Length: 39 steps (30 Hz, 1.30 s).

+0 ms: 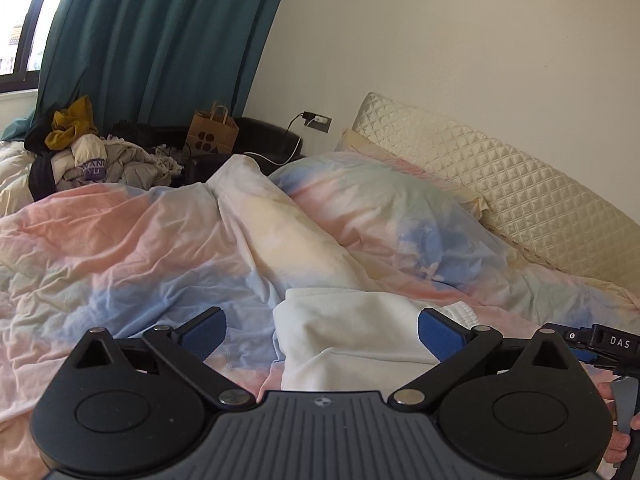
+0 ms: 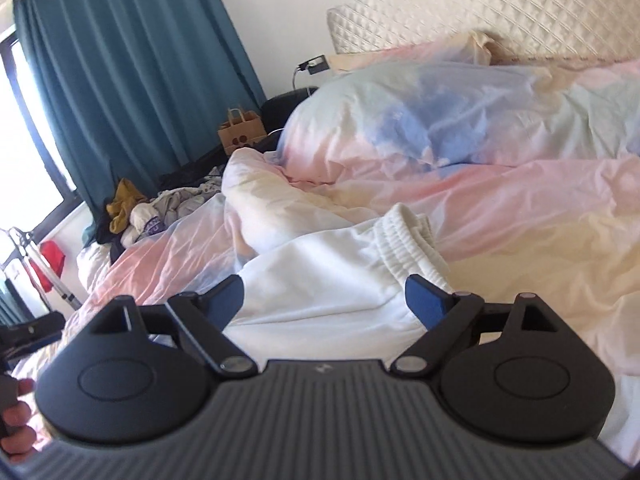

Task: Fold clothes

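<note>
A white garment (image 1: 352,332) with a ribbed elastic waistband (image 2: 404,240) lies folded on the pastel duvet (image 1: 132,240) just ahead of both grippers. My left gripper (image 1: 322,334) is open above its left part, blue pads wide apart, nothing between them. My right gripper (image 2: 324,304) is open over the same white garment (image 2: 320,276), near the waistband, and holds nothing. The right gripper's tip (image 1: 600,342) shows at the right edge of the left wrist view. A heap of unfolded clothes (image 1: 80,152) sits at the far left of the bed.
A pastel pillow (image 1: 384,208) and a cream quilted pillow (image 1: 520,200) lie against the wall. A brown paper bag (image 1: 212,132), a dark seat and a plugged-in charger (image 1: 316,120) stand beyond the bed. Teal curtains (image 1: 160,40) cover the window. A person's hand (image 2: 16,420) holds the other gripper.
</note>
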{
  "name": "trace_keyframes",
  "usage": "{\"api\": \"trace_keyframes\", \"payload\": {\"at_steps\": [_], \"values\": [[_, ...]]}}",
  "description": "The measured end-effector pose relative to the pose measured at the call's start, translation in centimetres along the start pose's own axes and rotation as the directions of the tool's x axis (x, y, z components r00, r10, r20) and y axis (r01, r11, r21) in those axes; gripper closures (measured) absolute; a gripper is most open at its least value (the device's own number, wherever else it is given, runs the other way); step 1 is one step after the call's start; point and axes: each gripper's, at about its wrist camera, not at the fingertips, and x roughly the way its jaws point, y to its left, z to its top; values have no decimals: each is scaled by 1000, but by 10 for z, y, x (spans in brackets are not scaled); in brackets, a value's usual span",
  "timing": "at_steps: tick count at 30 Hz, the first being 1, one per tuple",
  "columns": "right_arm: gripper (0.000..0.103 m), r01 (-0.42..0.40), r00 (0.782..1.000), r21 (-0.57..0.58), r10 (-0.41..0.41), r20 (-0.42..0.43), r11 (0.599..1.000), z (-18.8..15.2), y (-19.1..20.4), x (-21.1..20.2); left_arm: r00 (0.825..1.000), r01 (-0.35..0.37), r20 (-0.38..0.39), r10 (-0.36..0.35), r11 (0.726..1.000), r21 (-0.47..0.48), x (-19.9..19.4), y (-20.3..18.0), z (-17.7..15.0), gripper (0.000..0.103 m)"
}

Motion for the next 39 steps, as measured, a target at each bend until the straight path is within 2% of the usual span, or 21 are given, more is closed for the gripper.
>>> {"api": "trace_keyframes", "payload": {"at_steps": [5,9,18,22,26,29,39], "values": [[14,-20,998,-103,26,59,994,-8,49,-53,999,-33,21,32,999,43,-69,-18,-3,0],[14,-29,997,-125,39,73,992,-21,74,-88,997,-66,37,64,996,61,-118,-27,-15,0],[14,-7,995,-164,24,98,986,-59,115,-137,987,-148,72,141,984,103,-190,-46,-50,0],[14,-3,997,-185,18,81,983,-80,128,-141,989,-142,65,137,985,98,-200,-42,-64,0],[14,43,997,-218,-27,77,975,-99,139,-136,987,-156,56,151,981,112,-200,-36,-75,0],[14,50,998,-214,-39,52,976,-107,142,-131,985,-169,52,164,979,116,-198,-32,-81,0],[14,107,994,-252,-96,53,962,-119,153,-125,982,-189,33,186,975,114,-191,-22,-86,0]]}}
